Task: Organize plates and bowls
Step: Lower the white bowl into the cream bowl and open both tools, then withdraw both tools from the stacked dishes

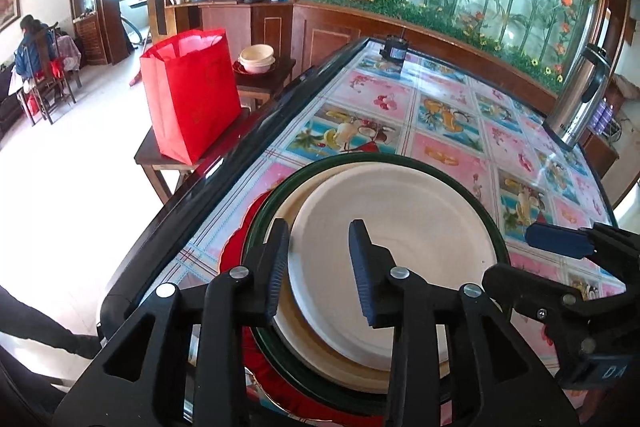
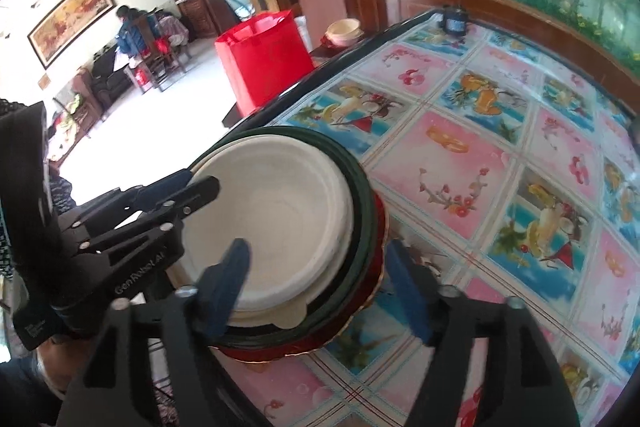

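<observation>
Left tool [image 1: 320,267] open astride white plate [image 1: 392,259] rim, atop stack.

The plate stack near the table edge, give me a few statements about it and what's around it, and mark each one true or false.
1. A cream plate lies on top of the stack. True.
2. The green plate is the bottom one. False: a red plate lies under it.
3. The left hand-held gripper is clamped on the cream plate. False: its jaws stand apart, with the plate's rim between them.
4. A red bag stands on a side table beside the big table. True.
5. The bowls sit on the stack. False: they are on a separate small table behind the bag.
</observation>
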Motion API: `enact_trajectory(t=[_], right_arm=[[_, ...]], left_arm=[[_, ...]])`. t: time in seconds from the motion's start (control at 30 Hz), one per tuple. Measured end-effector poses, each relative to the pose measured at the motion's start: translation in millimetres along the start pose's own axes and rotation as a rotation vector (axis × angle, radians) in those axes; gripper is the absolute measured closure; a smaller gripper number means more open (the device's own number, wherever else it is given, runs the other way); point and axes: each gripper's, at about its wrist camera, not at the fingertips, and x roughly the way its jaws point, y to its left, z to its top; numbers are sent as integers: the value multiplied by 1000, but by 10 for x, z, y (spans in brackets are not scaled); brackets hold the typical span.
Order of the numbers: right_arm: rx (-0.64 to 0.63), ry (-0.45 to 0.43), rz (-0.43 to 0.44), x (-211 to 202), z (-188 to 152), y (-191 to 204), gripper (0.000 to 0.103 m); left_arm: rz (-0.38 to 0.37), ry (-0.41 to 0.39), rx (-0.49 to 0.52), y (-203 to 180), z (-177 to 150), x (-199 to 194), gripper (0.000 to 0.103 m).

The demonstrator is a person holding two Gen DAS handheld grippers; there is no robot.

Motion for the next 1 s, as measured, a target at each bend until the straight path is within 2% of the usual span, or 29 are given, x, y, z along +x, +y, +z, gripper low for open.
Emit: enact_trajectory(t=[0.1, 0.17, 0.27, 0.43, 0.53, 0.67, 0.7, 0.77, 0.8, 0.93, 1.0], right_arm=[[15, -42, -27, -64, -42, 25, 28], [26, -72, -44, -105, -69, 27, 26], [31, -105, -74, -144, -113, 53, 23], [68, -136, -92, -198, -207, 24, 23], [85, -174, -121, -248, -262, -15, 22], [123, -230, -122, -310, -318, -82, 22], [133, -245, -126, -320, -333, -101, 22], [141, -253, -140, -323, -351, -105, 22], [140, -260, -145, -326, -360, -99, 22], [137, -281, -174, -304, -375, -51, 21], [132, -282, -164, -264, -381, -21, 21]], left_arm=[[32, -33, 3, -17, -8, -61, 63], [44, -63, -3, -12, -14, -120, 52], [52, -117, -11, -12, -31, -228, 51], [87, -152, 36, -109, -58, -313, 51], [56, -164, 37, -135, -85, -354, 51], [54, -181, 56, -197, -114, -400, 50], [49, -175, 57, -201, -115, -401, 48], [22, -160, 52, -198, -117, -395, 38], [14, -162, 42, -187, -122, -403, 38], [63, -187, 71, -230, -143, -454, 37], [89, -193, 78, -237, -160, -471, 31]])
